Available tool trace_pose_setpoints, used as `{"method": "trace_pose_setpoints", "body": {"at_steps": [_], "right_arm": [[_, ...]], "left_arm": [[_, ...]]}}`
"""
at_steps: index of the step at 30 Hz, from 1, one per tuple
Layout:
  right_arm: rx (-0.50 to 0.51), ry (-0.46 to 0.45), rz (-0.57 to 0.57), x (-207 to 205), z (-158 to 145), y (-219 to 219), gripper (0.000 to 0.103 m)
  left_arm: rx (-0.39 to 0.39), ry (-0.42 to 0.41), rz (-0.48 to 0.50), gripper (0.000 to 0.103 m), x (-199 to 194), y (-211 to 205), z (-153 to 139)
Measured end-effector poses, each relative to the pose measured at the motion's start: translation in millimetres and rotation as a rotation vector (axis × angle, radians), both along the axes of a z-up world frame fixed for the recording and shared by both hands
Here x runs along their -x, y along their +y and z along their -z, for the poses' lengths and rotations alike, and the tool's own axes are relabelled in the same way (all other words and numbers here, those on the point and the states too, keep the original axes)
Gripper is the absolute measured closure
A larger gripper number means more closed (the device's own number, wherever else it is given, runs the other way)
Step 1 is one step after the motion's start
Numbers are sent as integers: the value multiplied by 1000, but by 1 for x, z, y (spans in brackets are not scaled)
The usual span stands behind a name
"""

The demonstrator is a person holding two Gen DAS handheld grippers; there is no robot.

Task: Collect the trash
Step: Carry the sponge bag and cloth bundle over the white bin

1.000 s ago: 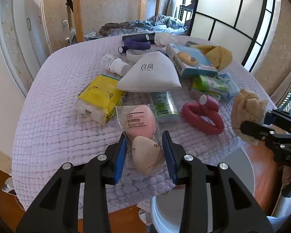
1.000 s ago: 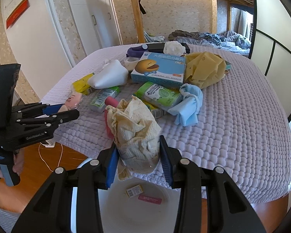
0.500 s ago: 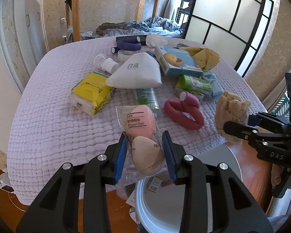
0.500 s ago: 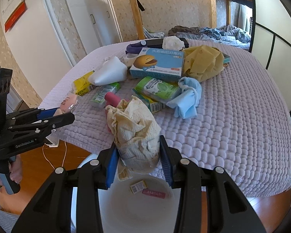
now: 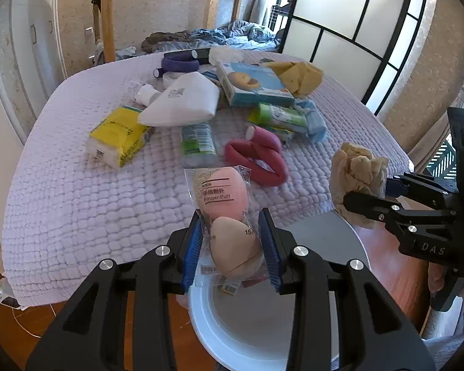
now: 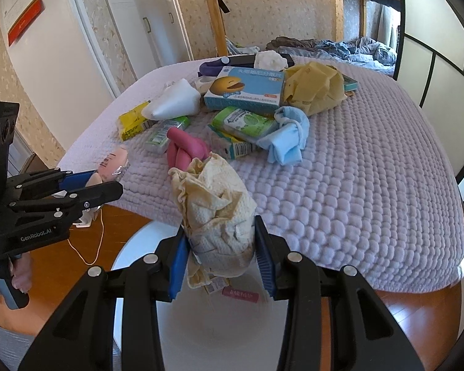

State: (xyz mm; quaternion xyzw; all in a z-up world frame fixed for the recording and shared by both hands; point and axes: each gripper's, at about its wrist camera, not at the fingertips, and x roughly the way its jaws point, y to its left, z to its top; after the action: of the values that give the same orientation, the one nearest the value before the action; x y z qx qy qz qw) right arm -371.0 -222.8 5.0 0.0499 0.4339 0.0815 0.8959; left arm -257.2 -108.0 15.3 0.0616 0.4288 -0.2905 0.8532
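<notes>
While your left gripper (image 5: 232,247) pinches the finger-puff packet (image 5: 224,213) and your right gripper (image 6: 221,256) clamps the crumpled tissue (image 6: 215,213), release only when the white bin (image 5: 247,324) lies squarely below the jaws, or either could catch its rim and fall outside.

White bin (image 6: 139,241) mouth open below; bed edge (image 6: 294,216) crowds its far rim.
</notes>
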Motion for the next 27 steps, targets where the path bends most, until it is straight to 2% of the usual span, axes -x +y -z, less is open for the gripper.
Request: {"method": "trace_pose_setpoints", "body": {"at_steps": [11, 27], "right_arm": [[6, 8, -14, 19, 0, -2, 64], [-4, 50, -46, 33, 14, 11, 64]], "left_arm": [[3, 11, 19, 64, 18, -2, 1], [-11, 53, 52, 64, 46, -9, 13]]}}
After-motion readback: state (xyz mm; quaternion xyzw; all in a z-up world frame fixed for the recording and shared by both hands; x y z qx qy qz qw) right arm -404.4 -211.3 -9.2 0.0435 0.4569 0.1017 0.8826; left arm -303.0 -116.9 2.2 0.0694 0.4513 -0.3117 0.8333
